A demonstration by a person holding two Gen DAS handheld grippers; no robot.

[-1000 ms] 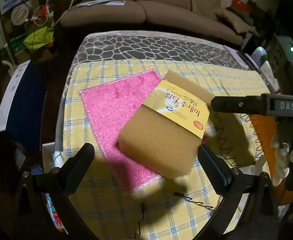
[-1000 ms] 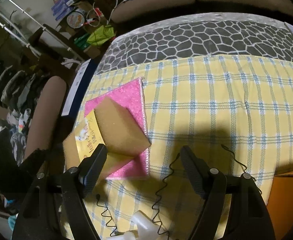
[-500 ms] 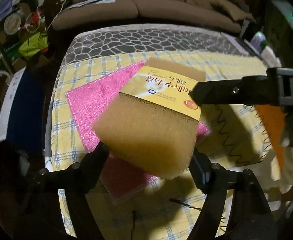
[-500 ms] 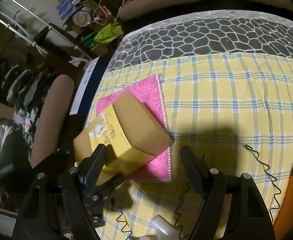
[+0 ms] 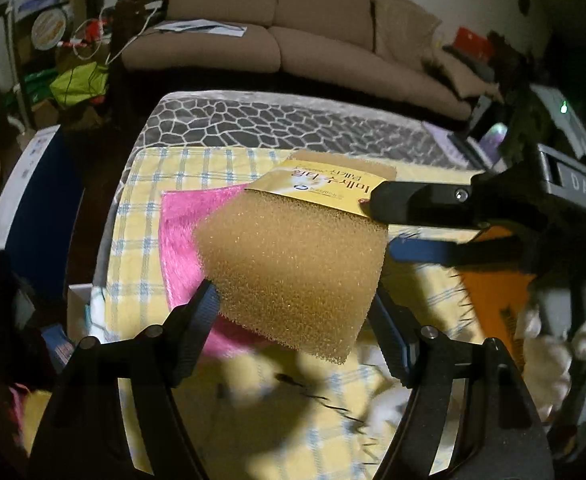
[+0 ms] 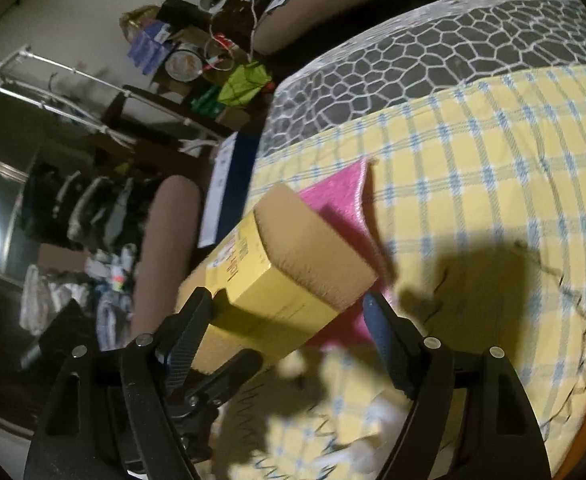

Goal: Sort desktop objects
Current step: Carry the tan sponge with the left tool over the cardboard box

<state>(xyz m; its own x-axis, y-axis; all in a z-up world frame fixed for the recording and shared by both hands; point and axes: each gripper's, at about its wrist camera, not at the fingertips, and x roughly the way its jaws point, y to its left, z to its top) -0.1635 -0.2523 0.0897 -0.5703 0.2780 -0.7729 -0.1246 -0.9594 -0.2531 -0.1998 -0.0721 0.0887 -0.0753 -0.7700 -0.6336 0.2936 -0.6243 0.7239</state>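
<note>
Here the left gripper (image 5: pixel 293 312), jaws just closed onto the tan foam sponge with a yellow paper band (image 5: pixel 297 272), lifts it; the right gripper (image 6: pixel 289 312) jaws straddle its banded end, whether pressing I cannot tell. Keep it level, clear of the pink fuzzy cloth (image 5: pixel 181 232).

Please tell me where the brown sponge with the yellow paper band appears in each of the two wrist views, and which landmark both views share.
Left wrist view: the sponge fills the centre, between the left gripper's fingers.
Right wrist view: the sponge lies left of centre, reaching between the right gripper's fingers.
Shared landmark: the pink cloth on the yellow checked cloth, behind the sponge.
</note>
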